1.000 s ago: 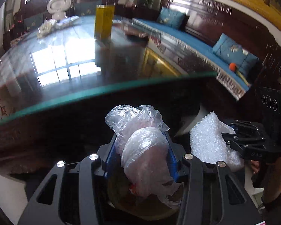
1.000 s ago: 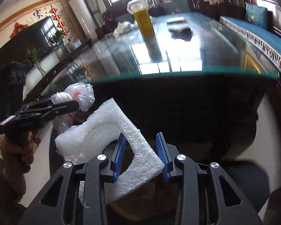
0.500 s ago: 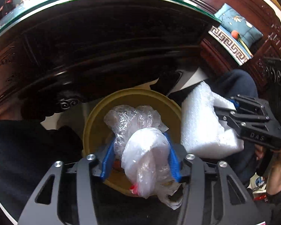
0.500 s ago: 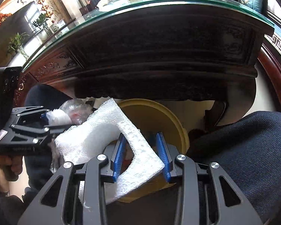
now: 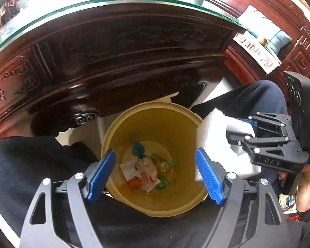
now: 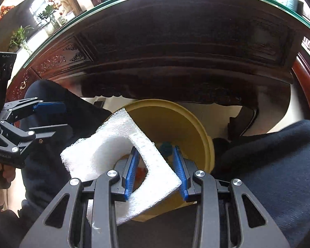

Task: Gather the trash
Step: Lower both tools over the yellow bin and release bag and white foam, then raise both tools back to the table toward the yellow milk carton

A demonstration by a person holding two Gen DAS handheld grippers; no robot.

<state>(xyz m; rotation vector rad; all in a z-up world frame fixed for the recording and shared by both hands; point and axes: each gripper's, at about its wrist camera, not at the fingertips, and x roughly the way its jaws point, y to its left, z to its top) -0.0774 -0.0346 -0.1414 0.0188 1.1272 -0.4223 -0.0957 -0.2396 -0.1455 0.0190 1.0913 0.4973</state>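
Now our left gripper (image 5: 155, 173) gapes empty over the yellow bin (image 5: 155, 111), jaws just opened; next our right gripper (image 6: 156, 172), clamping the white foam (image 6: 113, 144) above that bin, must let go.

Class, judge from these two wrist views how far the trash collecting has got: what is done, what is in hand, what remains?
Done: the left gripper, whose jaws have just been opening, is empty above the yellow bin, and a crumpled plastic bag lies among the litter at its bottom. In hand: the right gripper grips the white foam piece over the bin's rim. Left: dropping the foam in.
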